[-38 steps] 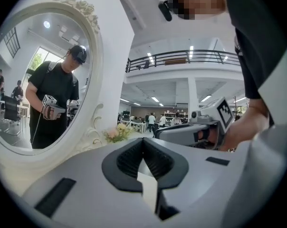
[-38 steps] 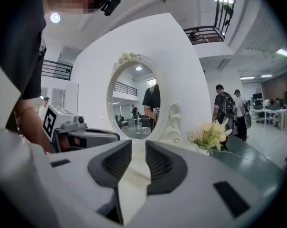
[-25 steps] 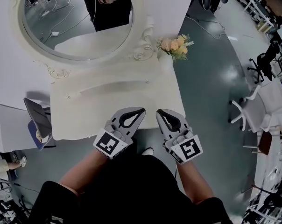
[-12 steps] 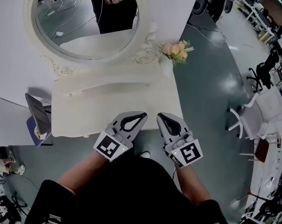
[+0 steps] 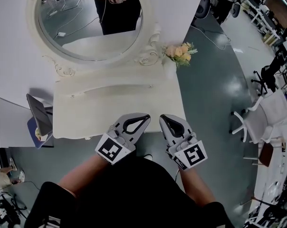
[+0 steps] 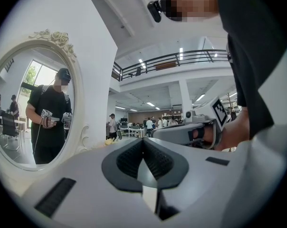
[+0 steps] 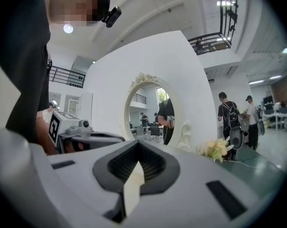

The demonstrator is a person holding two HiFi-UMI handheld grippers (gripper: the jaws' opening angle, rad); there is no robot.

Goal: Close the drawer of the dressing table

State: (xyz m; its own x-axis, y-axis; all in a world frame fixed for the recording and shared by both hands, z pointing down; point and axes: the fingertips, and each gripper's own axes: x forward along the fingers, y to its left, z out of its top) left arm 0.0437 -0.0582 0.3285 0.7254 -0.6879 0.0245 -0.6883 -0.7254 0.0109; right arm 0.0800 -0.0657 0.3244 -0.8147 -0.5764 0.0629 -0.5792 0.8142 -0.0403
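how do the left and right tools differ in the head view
The left grey tool slants toward the upper right, the right grey tool toward the upper left, so their tips converge. The left tool's marker cube shows a different black square pattern from the right tool's marker cube. Both are shut, empty, near the front edge of the cream dressing table.

Operator: black short-sleeved top (image 5: 134,189). Small black camera (image 7: 113,16) mounted at the head. Left gripper (image 5: 144,118) and right gripper (image 5: 162,117) are the same build: light grey moulded shells, teardrop opening rimmed in black, ribbed black pads (image 6: 129,158) lining the jaws, dark rectangular slots on the shell faces. Each has a white cube (image 5: 110,149) at the rear with black square markers on its faces.
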